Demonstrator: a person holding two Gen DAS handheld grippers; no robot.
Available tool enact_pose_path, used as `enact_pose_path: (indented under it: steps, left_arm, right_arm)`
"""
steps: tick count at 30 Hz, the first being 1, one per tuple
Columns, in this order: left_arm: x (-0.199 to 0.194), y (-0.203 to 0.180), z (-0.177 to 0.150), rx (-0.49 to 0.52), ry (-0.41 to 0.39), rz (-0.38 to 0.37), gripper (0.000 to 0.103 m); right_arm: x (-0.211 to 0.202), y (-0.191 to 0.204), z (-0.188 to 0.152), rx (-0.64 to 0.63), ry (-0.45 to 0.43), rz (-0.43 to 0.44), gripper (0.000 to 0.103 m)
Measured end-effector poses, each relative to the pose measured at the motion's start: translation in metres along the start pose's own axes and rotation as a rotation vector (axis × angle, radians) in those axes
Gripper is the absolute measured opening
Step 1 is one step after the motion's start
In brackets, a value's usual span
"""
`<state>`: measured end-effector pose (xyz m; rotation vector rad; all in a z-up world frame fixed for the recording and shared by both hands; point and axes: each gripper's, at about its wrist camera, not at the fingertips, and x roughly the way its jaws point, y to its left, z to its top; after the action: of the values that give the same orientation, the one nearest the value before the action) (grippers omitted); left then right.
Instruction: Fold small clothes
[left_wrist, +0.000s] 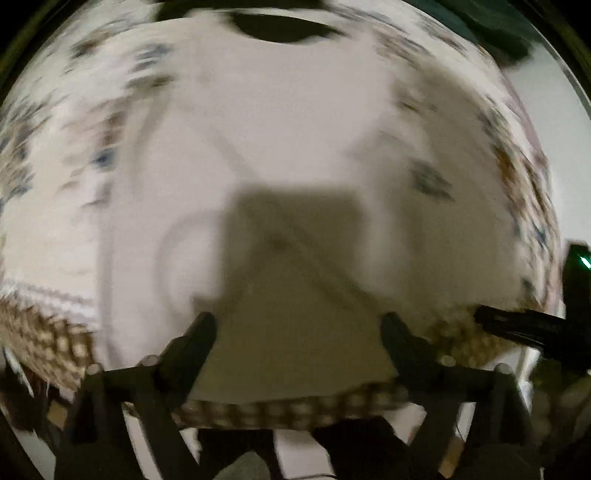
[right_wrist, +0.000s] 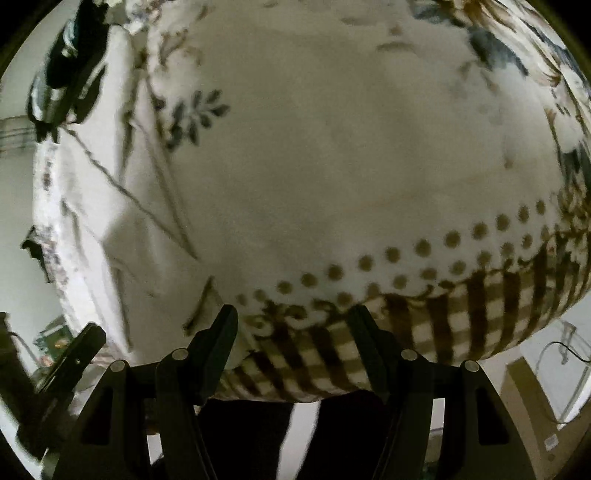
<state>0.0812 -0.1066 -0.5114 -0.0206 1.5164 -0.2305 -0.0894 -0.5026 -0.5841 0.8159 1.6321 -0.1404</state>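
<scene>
White garment (left_wrist: 280, 140) just ahead of the wide-spread left hand-held gripper (left_wrist: 299, 325).

Home — floral tablecloth (right_wrist: 332, 147) with checked border

1. A table (right_wrist: 461, 325) carried everything; it was covered by a cloth printed with flowers, dots and a brown checked border.
2. A white garment (left_wrist: 295, 129) lay flat directly on the cloth, reaching the table's near edge.
3. A dark item (left_wrist: 284, 27) lay at the far edge, too blurred to identify.
</scene>
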Motion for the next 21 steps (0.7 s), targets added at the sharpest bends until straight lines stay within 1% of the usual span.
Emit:
enact_pose_path:
  steps: [2,4,6,8,9,11,12,14,15,16,17,18,19,20,21]
  left_arm:
    - [-0.006,0.045,-0.002,-0.076,-0.020,0.065,0.091]
    - [-0.006,0.091,-0.007,-0.161,-0.021,0.097,0.091]
    - [-0.006,0.127,-0.016,-0.221,-0.028,0.129,0.091]
    - [0.000,0.153,-0.027,-0.258,-0.010,0.139,0.091]
    - [0.004,0.164,-0.032,-0.268,0.009,0.126,0.091]
    - [0.019,0.183,-0.046,-0.284,0.069,0.072,0.091]
    - [0.025,0.190,-0.054,-0.293,0.093,0.045,0.090]
    - [0.035,0.196,-0.063,-0.303,0.116,0.003,0.090]
    - [0.039,0.198,-0.069,-0.310,0.121,-0.024,0.089]
    - [0.041,0.198,-0.071,-0.312,0.118,-0.042,0.085]
    - [0.042,0.197,-0.074,-0.314,0.109,-0.057,0.063]
    - [0.042,0.195,-0.078,-0.312,0.105,-0.074,0.031]
    - [0.046,0.189,-0.076,-0.311,0.103,-0.086,0.016]
    - [0.044,0.186,-0.078,-0.308,0.093,-0.098,0.004]
    - [0.040,0.185,-0.081,-0.305,0.078,-0.099,0.004]
  right_arm:
    - [-0.009,0.001,0.003,-0.019,0.007,0.064,0.066]
    - [-0.005,0.010,0.007,-0.046,0.034,0.094,0.066]
    - [0.006,0.013,0.007,-0.062,0.055,0.080,0.066]
    - [0.021,0.007,0.000,-0.061,0.095,0.076,0.066]
    - [0.030,0.010,-0.002,-0.053,0.112,0.080,0.066]
    - [0.042,0.003,-0.011,-0.028,0.158,0.095,0.066]
    - [0.055,0.005,-0.014,-0.020,0.166,0.097,0.066]
    - [0.063,-0.002,-0.019,0.003,0.178,0.133,0.065]
    - [0.068,-0.003,-0.020,0.017,0.185,0.153,0.057]
    - [0.070,-0.008,-0.020,0.029,0.192,0.166,0.051]
    - [0.069,-0.014,-0.022,0.040,0.203,0.186,0.045]
    - [0.071,-0.013,-0.021,0.044,0.208,0.200,0.041]
    - [0.073,-0.013,-0.023,0.045,0.215,0.212,0.039]
    - [0.071,-0.017,-0.024,0.045,0.224,0.220,0.035]
    - [0.070,-0.019,-0.024,0.048,0.229,0.223,0.035]
